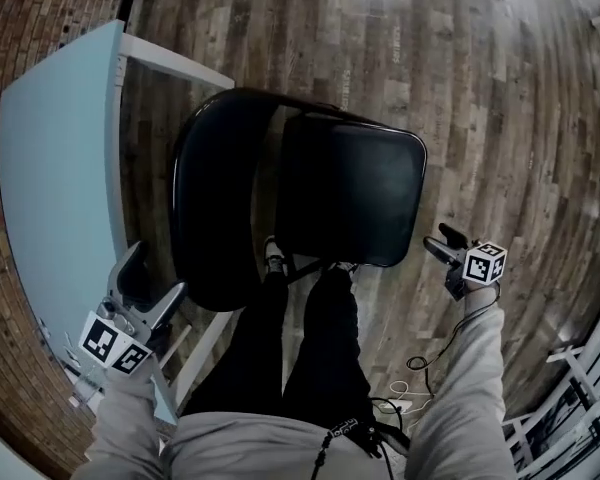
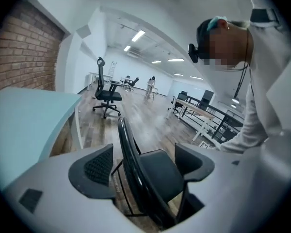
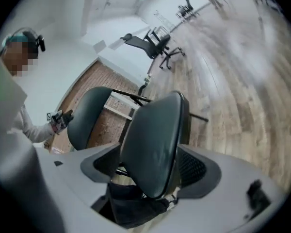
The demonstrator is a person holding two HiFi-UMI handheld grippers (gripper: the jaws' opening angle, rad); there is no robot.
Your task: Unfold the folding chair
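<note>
the black folding chair [image 1: 350, 193] stood opened out on the wood plank floor [image 1: 480, 88], directly in front of the person's legs [image 1: 300, 348]. its seat lay flat towards the right of the head view, and its rounded backrest [image 1: 220, 208] rose on the side nearer the light blue table [image 1: 55, 168]. one foot rested at the chair's frame, under the near edge of the seat.

the left gripper [image 1: 145, 288] hung near the lower edge of the backrest without touching it. its jaws were spread wide, and in the left gripper view the thin edge of the backrest and the seat showed in the gap, beyond the ribbed pads [image 2: 99, 166] and clear of them.

the right gripper [image 1: 448, 253] was held just beside the seat's near right corner, apart from it. its jaws were also wide. in the right gripper view the seat filled the space between them, but neither pad pressed on it.

a brick wall [image 2: 19, 52] ran behind the table, and a black office chair [image 2: 105, 93] stood further off across the room.
</note>
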